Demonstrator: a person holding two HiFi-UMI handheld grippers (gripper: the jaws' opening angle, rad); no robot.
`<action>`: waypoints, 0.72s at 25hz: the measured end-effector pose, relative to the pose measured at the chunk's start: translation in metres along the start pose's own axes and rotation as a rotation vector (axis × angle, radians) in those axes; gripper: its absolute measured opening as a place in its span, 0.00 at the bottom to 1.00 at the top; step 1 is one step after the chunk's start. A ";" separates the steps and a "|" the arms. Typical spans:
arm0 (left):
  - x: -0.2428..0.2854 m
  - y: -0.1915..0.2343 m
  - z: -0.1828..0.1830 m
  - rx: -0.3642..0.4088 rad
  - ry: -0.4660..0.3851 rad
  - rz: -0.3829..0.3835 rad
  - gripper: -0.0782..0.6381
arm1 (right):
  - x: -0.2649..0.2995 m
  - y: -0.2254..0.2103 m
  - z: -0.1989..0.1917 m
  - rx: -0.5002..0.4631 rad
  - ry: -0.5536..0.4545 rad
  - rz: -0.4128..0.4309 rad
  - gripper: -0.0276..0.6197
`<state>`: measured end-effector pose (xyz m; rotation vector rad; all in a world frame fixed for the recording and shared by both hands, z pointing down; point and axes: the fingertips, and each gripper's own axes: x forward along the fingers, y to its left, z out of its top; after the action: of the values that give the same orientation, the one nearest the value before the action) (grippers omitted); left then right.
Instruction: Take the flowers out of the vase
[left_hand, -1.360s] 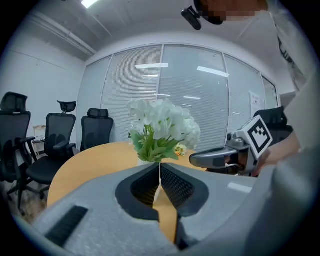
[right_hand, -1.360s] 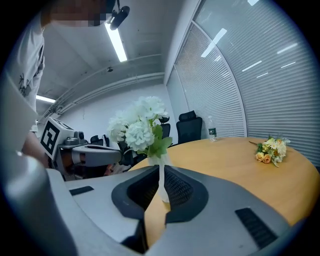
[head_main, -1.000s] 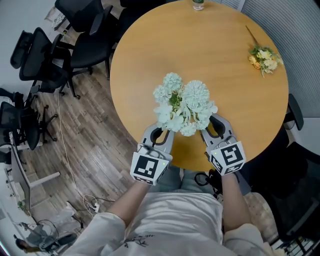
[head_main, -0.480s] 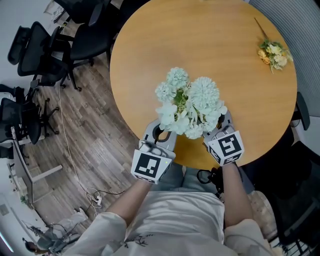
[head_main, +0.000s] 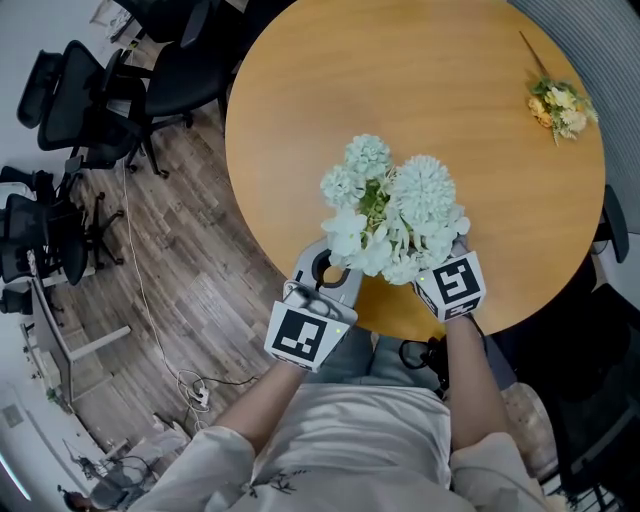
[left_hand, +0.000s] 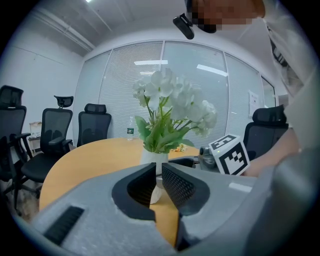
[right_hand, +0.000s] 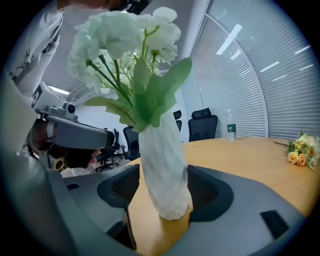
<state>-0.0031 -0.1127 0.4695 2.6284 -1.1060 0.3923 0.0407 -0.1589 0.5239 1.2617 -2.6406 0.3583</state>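
A white textured vase (right_hand: 165, 165) holds a bunch of pale green-white flowers (head_main: 395, 210) near the front edge of the round wooden table (head_main: 480, 130). My right gripper (right_hand: 161, 187) is open; its jaws have just been opening, and the vase stands between them. In the head view only its marker cube (head_main: 452, 285) shows, with the fingers hidden under the blooms. My left gripper (left_hand: 159, 177) is shut and empty. It sits just left of the vase (left_hand: 152, 160), and in the head view it (head_main: 335, 265) reaches under the flowers.
A small yellow flower bunch (head_main: 560, 105) lies at the table's far right. A water bottle (right_hand: 230, 131) stands at the far edge. Black office chairs (head_main: 100, 110) crowd the floor to the left. The table's near edge is right under both grippers.
The right gripper slid forward under the flowers, so its fingers no longer show in the head view. The left gripper stayed put.
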 end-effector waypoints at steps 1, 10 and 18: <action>0.001 -0.001 0.000 0.001 0.002 -0.012 0.17 | 0.002 -0.001 0.000 -0.001 -0.001 -0.002 0.44; -0.007 -0.008 0.000 0.019 -0.009 -0.065 0.30 | 0.007 0.005 -0.005 -0.029 -0.033 -0.034 0.46; 0.000 -0.009 0.016 0.084 -0.042 -0.101 0.43 | 0.008 0.003 -0.006 -0.042 -0.030 -0.047 0.46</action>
<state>0.0059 -0.1118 0.4533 2.7642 -0.9853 0.3711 0.0341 -0.1612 0.5318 1.3231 -2.6237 0.2775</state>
